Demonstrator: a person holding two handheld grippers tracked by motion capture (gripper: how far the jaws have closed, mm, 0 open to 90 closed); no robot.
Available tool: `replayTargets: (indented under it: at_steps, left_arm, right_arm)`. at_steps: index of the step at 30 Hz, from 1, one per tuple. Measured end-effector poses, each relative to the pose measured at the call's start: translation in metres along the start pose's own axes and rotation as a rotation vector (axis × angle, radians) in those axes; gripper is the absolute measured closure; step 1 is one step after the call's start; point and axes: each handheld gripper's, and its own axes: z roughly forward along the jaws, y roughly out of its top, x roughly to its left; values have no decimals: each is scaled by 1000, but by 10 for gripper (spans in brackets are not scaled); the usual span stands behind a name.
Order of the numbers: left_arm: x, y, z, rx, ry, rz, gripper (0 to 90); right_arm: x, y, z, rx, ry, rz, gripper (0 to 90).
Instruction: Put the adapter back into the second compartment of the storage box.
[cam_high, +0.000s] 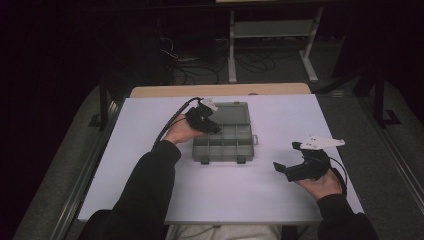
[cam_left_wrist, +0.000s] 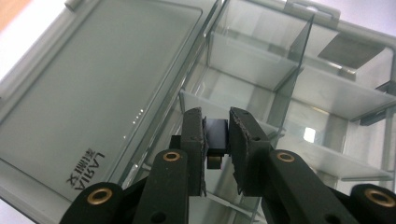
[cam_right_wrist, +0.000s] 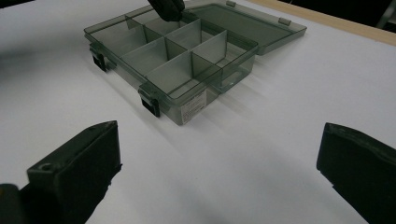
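Cargo first: a small dark rectangular block (cam_left_wrist: 216, 135) sits pinched between the pads of the left gripper (cam_left_wrist: 217, 140), which is clamped on it and angled down over a compartment of the translucent grey plastic organiser box (cam_high: 223, 145); I judge the block is held this way so it can be lowered straight into that cell without catching a divider. The box lies near the middle of the white table (cam_high: 250, 195), its hinged clear lid (cam_left_wrist: 98, 84) folded flat open on the far side, which leaves every compartment free to reach from above. The right gripper (cam_high: 288, 161) rests well apart from the box on the person's right, jaws spread wide and holding nothing, probably kept clear so it does not crowd the placing hand.
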Motion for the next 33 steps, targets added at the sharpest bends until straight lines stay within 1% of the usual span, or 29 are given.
replayTargets:
  at_steps: [2,7,8,9,12,14,16,17,19,21,23,25,28,31,33]
  left_arm:
    - [1,0,1,0,-5,-8,761]
    - [0,-1,5,20,-12,-6,758]
    - [0,-1,6,29,-3,-6,750]
    - [0,-1,7,33,1,-14,705]
    - [0,-1,6,30,3,-24,673]
    - [0,-1,2,26,13,-25,632]
    - [0,-1,-2,18,22,-23,561]
    - [-1,-2,-4,16,30,-25,512]
    - [-1,-3,-9,-6,19,-32,445]
    - [-1,-4,-13,-32,18,-35,398]
    - [-3,-6,-19,-72,18,-43,343]
    - [-4,-7,-24,-94,11,-38,283]
    - [-4,-10,-30,-115,10,-34,244]
    - [-5,-13,-37,-139,7,-39,216]
    - [-6,-15,-42,-156,26,-33,188]
  right_arm:
    - [0,0,0,3,1,-1,0]
    - [0,0,1,3,2,-1,0]
    - [0,0,1,2,2,0,0]
    - [0,0,0,2,1,-1,0]
    - [0,0,0,2,2,0,0]
    - [0,0,0,2,2,0,0]
    - [0,0,0,3,1,1,0]
    - [0,0,0,3,0,2,0]
    - [-1,0,0,4,-1,4,0]
    - [-1,0,0,3,-1,5,0]
    - [-1,0,0,3,-1,4,0]
    - [-1,0,0,4,-2,3,0]
    - [0,0,1,8,-1,3,0]
    - [0,0,1,8,-2,3,0]
    - [0,0,1,8,-2,4,0]
